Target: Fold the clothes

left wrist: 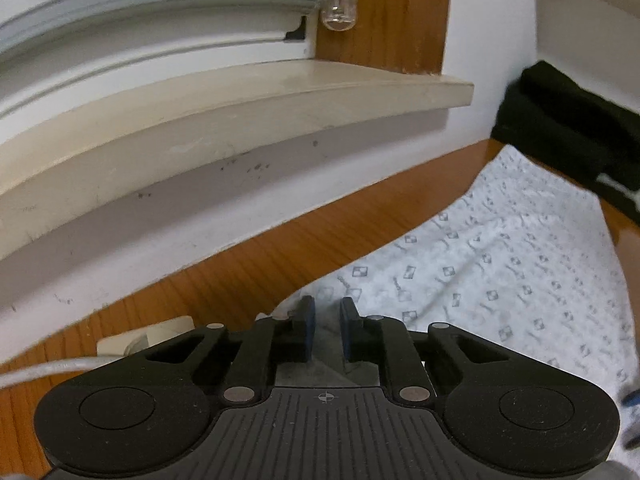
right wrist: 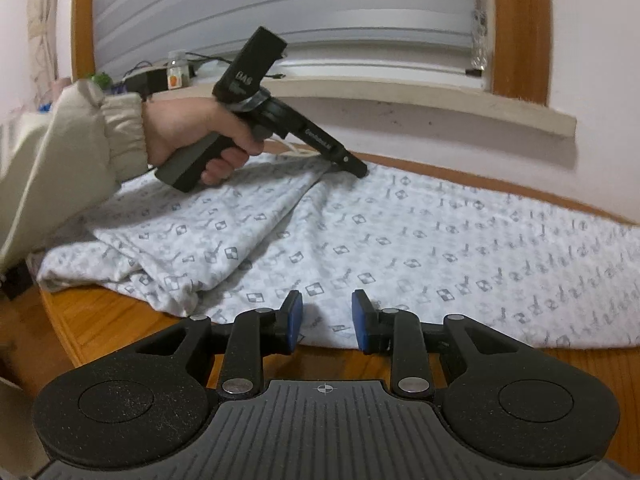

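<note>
Right gripper [right wrist: 326, 322] sits lower centre, jaws apart over the near hem of the patterned garment [right wrist: 400, 248], nothing pinched. Garment lies spread across the wooden table [right wrist: 92, 320]. Left gripper [left wrist: 327, 330], jaws narrowed on the garment's far edge at mid frame.

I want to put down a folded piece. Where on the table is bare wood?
Bare wood lies between the wall and the patterned garment's far edge, and a strip between its near edge and the table rim. The middle is covered; the black cloth crowds the far corner.
</note>
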Demonstrator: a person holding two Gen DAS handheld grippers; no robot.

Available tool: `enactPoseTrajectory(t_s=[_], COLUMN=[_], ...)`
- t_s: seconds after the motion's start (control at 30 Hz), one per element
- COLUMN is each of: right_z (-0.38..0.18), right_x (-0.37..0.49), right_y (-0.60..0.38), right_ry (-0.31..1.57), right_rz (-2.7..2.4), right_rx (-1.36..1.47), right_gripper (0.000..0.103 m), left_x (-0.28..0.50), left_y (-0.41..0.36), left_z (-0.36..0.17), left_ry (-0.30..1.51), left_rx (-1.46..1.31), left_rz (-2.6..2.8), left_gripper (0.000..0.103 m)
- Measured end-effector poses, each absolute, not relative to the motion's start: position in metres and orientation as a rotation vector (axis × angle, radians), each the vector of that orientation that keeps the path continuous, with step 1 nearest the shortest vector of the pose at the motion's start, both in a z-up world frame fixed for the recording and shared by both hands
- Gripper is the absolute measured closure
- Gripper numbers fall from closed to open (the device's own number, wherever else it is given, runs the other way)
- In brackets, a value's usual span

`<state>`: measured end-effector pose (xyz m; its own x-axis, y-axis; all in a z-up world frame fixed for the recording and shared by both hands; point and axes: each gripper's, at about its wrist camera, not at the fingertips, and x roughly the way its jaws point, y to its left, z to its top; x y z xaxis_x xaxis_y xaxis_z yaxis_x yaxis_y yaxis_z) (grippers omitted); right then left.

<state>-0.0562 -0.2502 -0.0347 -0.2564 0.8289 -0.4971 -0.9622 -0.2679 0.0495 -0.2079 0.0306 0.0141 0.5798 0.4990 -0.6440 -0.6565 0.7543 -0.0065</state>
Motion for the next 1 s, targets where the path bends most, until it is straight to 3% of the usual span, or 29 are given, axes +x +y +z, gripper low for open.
enactPoseTrajectory(t_s=[0.27, 0.6, 0.87, 0.93, 1.0], right_z=[-0.023, -0.039, -0.031, -0.029, -0.029], right_x=[0.006, 0.048, 0.086, 0.118, 0.152], right_y=[-0.239, -0.270, -0.273, -0.275, -0.275], right_ry=[0.419, 0.433, 0.516, 0.541, 0.564], right_rz=[1.650, 1.580, 1.533, 1.443, 1.331], right_rx=[-0.459, -0.397, -0.270, -0.229, -0.201], right_gripper=[0.074, 0.074, 0.072, 0.068, 0.064], left_x=[-0.180, -0.085, -0.078, -0.085, -0.097], left_y=[0.022, 0.017, 0.029, 0.023, 0.015], left_z=[0.023, 0.013, 0.015, 0.023, 0.034], left_ry=[0.690, 0.725, 0.727, 0.699, 0.655], left_rx=[-0.244, -0.236, -0.277, -0.271, -0.286], left_rz=[0.668, 0.513, 0.608, 0.632, 0.641], left_gripper=[0.085, 0.085, 0.082, 0.073, 0.048])
